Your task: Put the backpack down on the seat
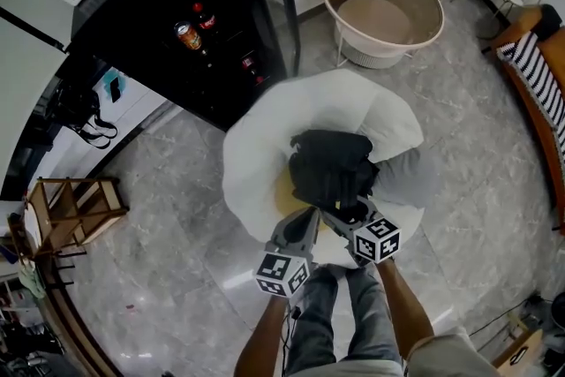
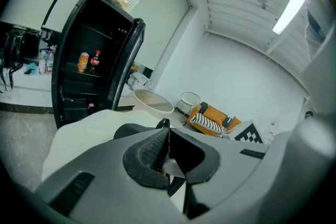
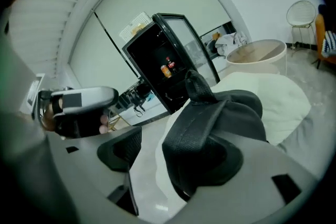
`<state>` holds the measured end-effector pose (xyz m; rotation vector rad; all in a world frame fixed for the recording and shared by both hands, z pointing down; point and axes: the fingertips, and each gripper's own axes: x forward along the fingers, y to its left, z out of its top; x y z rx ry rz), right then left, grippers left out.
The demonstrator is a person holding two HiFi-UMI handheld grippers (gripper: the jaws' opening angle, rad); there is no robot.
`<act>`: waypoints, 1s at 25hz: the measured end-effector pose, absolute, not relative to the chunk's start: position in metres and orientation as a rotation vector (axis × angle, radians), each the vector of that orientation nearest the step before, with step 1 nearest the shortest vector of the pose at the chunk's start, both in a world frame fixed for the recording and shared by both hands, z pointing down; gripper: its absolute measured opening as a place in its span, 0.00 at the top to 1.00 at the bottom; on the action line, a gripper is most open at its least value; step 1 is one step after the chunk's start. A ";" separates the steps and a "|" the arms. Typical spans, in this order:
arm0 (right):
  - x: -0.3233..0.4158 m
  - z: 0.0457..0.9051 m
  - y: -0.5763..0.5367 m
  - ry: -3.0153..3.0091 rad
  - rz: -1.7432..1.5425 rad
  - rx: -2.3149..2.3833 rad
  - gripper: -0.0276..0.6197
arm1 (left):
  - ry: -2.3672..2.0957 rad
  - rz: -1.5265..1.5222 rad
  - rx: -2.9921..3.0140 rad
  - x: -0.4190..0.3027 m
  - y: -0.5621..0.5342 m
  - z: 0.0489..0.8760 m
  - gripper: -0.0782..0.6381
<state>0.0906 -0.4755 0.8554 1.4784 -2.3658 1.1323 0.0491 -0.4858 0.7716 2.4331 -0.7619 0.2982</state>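
Closest to the camera, both grippers were out in front of the person's legs, right at the near edge of the seat [image 1: 260, 146]. The left gripper [image 2: 167, 139] had its jaws pressed together, and I couldn't make out anything caught between them. The right gripper [image 3: 169, 140] was wide open. A black strap [image 3: 197, 128] lay against one of its pads, but nothing was squeezing it (so not a grip).

Just past the jaws, the backpack [image 1: 331, 165] was sitting on the big white seat, about in the middle and reaching toward the near edge, slumped into the cushion.

Beyond the seat's far edge stood a round beige basket [image 1: 388, 18]. A black fridge [image 1: 177, 22] stood to the far left with its glass door open and a couple of drinks on the shelves. An orange chair [image 1: 534, 75] with a striped cushion stood off to the right on the marble floor [image 1: 168, 216].
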 end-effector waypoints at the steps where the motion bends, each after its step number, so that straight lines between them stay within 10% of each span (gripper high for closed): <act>1: 0.095 0.859 -0.470 -2.340 1.104 1.487 0.49 | -0.758 0.298 2.438 0.050 -0.485 0.770 0.84; 18: 0.122 0.797 -0.450 -2.355 0.910 1.637 0.49 | -0.775 0.278 2.472 0.047 -0.460 0.741 0.84; 25: 0.121 0.714 -0.446 -2.396 0.735 1.734 0.89 | -0.801 0.231 2.516 0.042 -0.449 0.690 0.84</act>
